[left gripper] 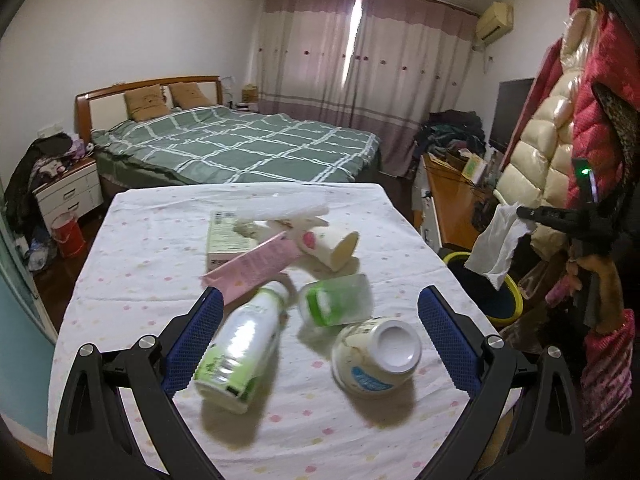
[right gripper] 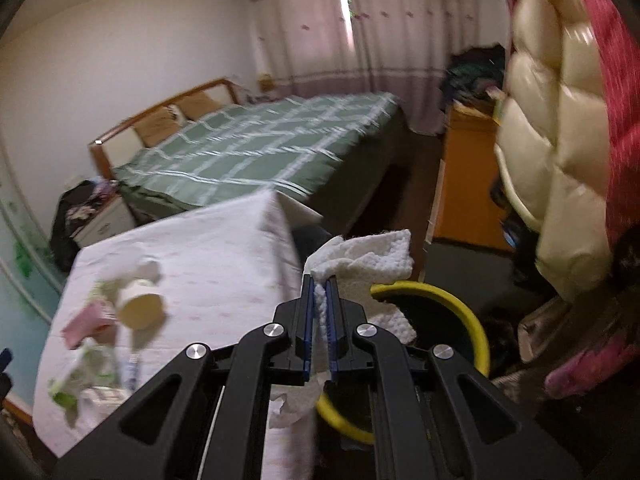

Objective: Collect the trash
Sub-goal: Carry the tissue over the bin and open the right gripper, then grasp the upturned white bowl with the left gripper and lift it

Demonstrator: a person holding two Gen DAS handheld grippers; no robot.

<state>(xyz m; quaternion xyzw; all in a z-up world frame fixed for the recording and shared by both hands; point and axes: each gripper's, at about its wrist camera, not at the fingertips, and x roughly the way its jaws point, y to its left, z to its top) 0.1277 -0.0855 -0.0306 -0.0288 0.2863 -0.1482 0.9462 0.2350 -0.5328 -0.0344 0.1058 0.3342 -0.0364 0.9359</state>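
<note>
My left gripper (left gripper: 320,312) is open above the table, its blue pads wide apart. Between and just beyond them lie a white-and-green bottle (left gripper: 240,348), a clear green-labelled cup (left gripper: 338,300) and a white tub (left gripper: 376,356) on its side. Farther back lie a pink packet (left gripper: 252,266), a cream cup (left gripper: 332,246), a small box (left gripper: 226,236) and clear plastic wrap (left gripper: 288,204). My right gripper (right gripper: 320,284) is shut on a white paper towel (right gripper: 368,258), held over the yellow-rimmed bin (right gripper: 460,308) beside the table. The left wrist view shows that towel (left gripper: 498,246) hanging over the bin (left gripper: 510,300).
The table (left gripper: 180,216) carries a white dotted cloth. A green checked bed (left gripper: 240,144) stands behind it. A wooden desk (left gripper: 452,200) and hanging padded coats (left gripper: 556,128) crowd the right side. A nightstand (left gripper: 68,192) and red bucket (left gripper: 68,236) stand at the left.
</note>
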